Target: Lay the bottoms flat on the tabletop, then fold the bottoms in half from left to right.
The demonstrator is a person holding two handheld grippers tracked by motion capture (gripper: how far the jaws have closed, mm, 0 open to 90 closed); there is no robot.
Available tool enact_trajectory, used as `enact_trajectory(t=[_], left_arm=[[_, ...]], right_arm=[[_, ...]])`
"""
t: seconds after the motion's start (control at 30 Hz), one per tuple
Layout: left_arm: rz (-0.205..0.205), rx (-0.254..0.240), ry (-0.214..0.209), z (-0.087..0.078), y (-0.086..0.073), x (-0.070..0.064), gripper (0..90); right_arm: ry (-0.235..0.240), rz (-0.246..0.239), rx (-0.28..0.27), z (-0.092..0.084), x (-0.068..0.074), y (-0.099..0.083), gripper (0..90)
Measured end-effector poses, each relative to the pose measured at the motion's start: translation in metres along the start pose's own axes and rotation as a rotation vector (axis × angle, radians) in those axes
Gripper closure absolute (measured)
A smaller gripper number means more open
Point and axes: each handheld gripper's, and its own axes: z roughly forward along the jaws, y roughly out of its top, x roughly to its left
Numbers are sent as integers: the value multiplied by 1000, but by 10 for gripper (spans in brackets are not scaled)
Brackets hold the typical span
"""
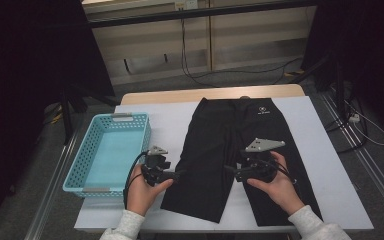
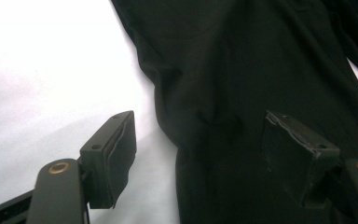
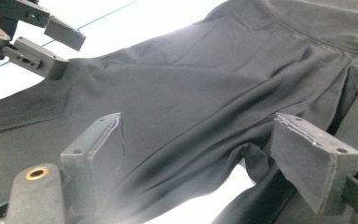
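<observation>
Black shorts lie flat on the white table cover, waistband at the far side and legs toward the person. My left gripper is at the outer edge of the left leg. In the left gripper view its jaws stand open, with the fabric's edge lying between them. My right gripper points left at the inner side of the right leg, near the crotch. Its jaws are also open over the shorts, and the pads do not press on the cloth. The left gripper shows farther off there.
A turquoise mesh basket with nothing in it stands at the table's left edge, just left of my left hand. Bare white cover shows right of the shorts. Cables lie on the floor beyond the table's far wooden edge.
</observation>
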Motion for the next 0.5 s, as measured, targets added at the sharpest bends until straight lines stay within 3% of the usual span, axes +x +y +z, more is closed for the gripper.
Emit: enact_trajectory(t=[0.4,0.5], left_arm=[[12,13,3,0,-1,0,263],[13,-3,14,-1,-1,0,264]], right_arm=[[2,3,-2,-1,-1,0,173],[-1,0,1,-1,-1,0,173]])
